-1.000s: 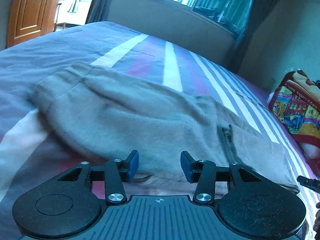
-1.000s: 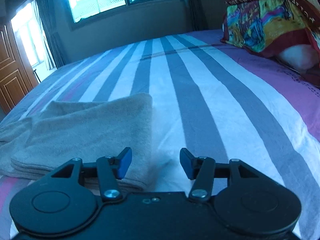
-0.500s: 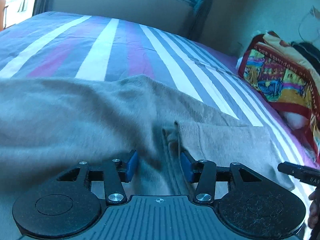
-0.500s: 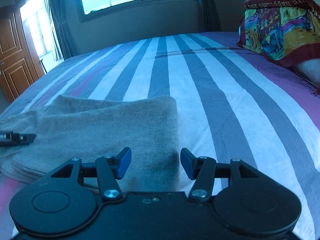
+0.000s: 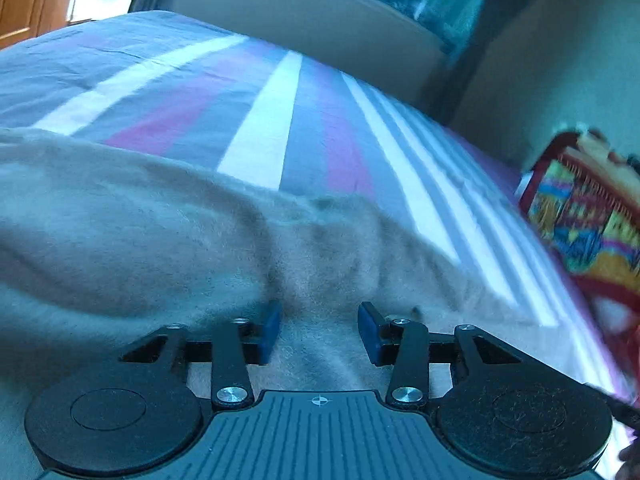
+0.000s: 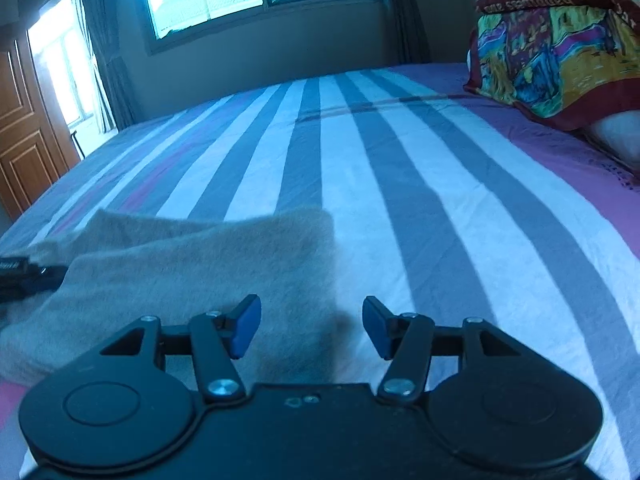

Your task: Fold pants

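Lying across the near part of the striped bed point(image 6: 360, 184), the grey pants point(image 5: 132, 248) are seen already doubled over, with the stacked layers visible along their near left edge in the right wrist view. On the left, the left gripper point(image 5: 319, 330) is held low over the cloth near the middle of the garment. Its jaws are partly open and closing at this moment; fabric lies under and between the blue pads point(image 5: 270, 330), but no pinch on it can be made out, since that view is blurred. Further right, the right gripper point(image 6: 311, 326) is poised over the near right corner of the pants point(image 6: 200, 280). Its jaws are parted about halfway and nothing is held; the left pad is over cloth and the right pad over bare sheet. At the far right a patterned pillow point(image 6: 560, 52) is seen, well apart from the garment.

The step in hand is judged to be the taking of a grip for a further fold. For the next move, all layers at each hold would need to be caught together, and both holds lifted evenly, so that the stack is not pulled askew.
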